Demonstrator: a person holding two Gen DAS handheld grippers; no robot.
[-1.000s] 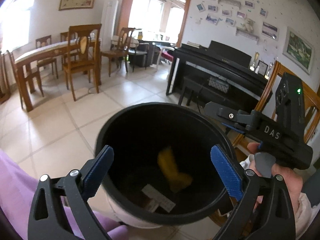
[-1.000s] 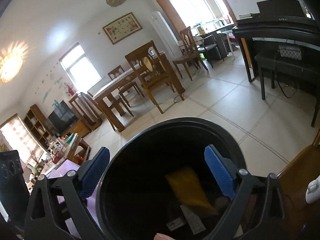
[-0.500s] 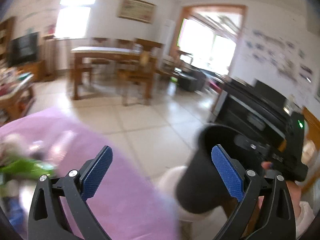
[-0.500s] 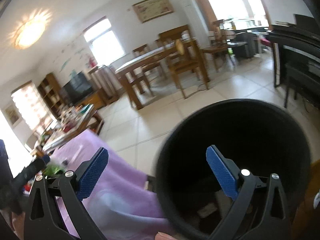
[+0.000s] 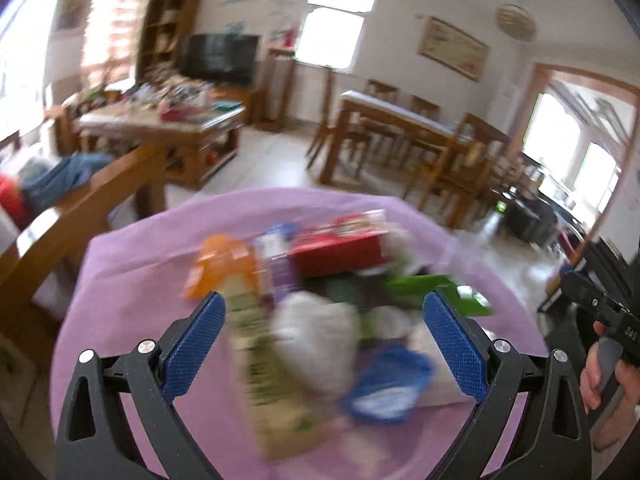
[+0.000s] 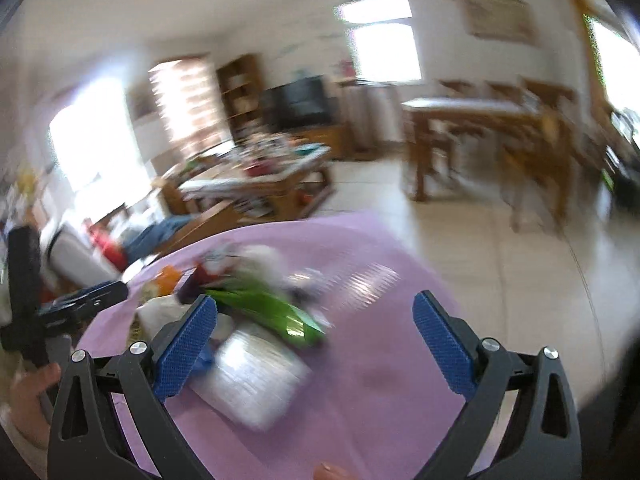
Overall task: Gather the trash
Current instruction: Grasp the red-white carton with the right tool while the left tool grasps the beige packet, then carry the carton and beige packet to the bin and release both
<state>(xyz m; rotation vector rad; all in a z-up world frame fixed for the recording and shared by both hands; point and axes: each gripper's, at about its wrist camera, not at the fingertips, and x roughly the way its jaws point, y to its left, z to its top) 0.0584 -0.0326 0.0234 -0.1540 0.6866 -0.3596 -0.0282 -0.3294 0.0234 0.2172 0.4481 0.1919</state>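
A heap of trash lies on a round table under a purple cloth (image 5: 132, 280) (image 6: 380, 360). In the left wrist view I see, blurred, a crumpled white wad (image 5: 316, 328), a red box (image 5: 340, 248), an orange wrapper (image 5: 220, 264), a green wrapper (image 5: 432, 288), a blue packet (image 5: 388, 388) and a long green-printed carton (image 5: 272, 392). My left gripper (image 5: 324, 344) hovers open over the heap. My right gripper (image 6: 316, 348) is open above the cloth, with the green wrapper (image 6: 272, 312) and a pale packet (image 6: 252, 376) near its left finger. The black bin is out of view.
A wooden bench arm (image 5: 72, 216) runs along the table's left. Beyond stand a cluttered coffee table (image 5: 168, 128), a dining table with chairs (image 5: 408, 132) and a television (image 5: 218, 58). Tiled floor (image 6: 500, 240) lies to the right. A hand holds the right gripper's handle (image 5: 608, 332).
Both grippers have swung left, away from the black bin with the yellow wrapper in it, to the purple table with the trash heap. Both stay open. The bin has left both views.
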